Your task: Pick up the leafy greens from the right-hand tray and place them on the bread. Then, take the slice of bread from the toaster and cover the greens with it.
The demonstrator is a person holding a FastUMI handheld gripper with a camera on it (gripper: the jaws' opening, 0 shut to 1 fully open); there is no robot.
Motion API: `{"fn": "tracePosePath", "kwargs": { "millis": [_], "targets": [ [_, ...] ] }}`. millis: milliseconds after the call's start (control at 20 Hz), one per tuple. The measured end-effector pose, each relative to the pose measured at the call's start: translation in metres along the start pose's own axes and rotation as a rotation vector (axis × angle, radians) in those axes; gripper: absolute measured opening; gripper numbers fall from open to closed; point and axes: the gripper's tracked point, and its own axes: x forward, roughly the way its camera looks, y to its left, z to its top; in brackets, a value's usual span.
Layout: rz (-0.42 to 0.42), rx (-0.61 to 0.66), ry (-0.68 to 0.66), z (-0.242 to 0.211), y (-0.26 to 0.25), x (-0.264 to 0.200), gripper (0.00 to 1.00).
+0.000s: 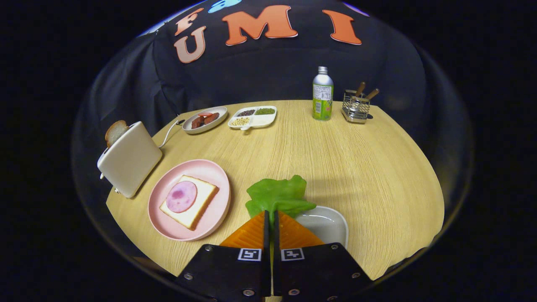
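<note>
Gripper [269, 214] closing both fingers almost fully on the stem end of the flat bright green lettuce leaf [279, 194], gripping it from both sides with only a thin gap between them. Leaf fanning out just ahead of the fingertips, hanging above the pale wooden round table [369, 167]. Sitting just right of the fingers, partly behind them, the white rounded rectangular tray [325, 224]. Lying left of the fingers, the round pink plate [165, 186] carrying a square slice of white bread [193, 209] with a round pink ham slice [181, 196] on top. Standing beyond the plate, further left, the cream-coloured toaster [130, 161] with a browned bread slice [115, 131] sticking up from its slot. Standing far beyond the fingers, a silver and green bottle [322, 94].
</note>
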Motion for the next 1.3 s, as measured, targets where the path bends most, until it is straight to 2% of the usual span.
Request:
{"fn": "tracePosePath", "kwargs": {
  "millis": [150, 400, 750, 950, 1100, 1300],
  "targets": [
    [0.057, -0.008, -0.061, 0.022, 0.027, -0.009, 0.03],
    [0.179, -0.071, -0.089, 0.036, 0.083, -0.012, 0.03],
    [0.319, -0.112, -0.031, 0.024, 0.153, 0.006, 0.03],
    [0.368, -0.126, 0.012, 0.013, 0.181, 0.023, 0.03],
    [0.367, -0.119, 0.034, 0.009, 0.186, 0.036, 0.03],
    [0.302, -0.135, 0.051, 0.005, 0.173, 0.054, 0.04]
  ]
}}
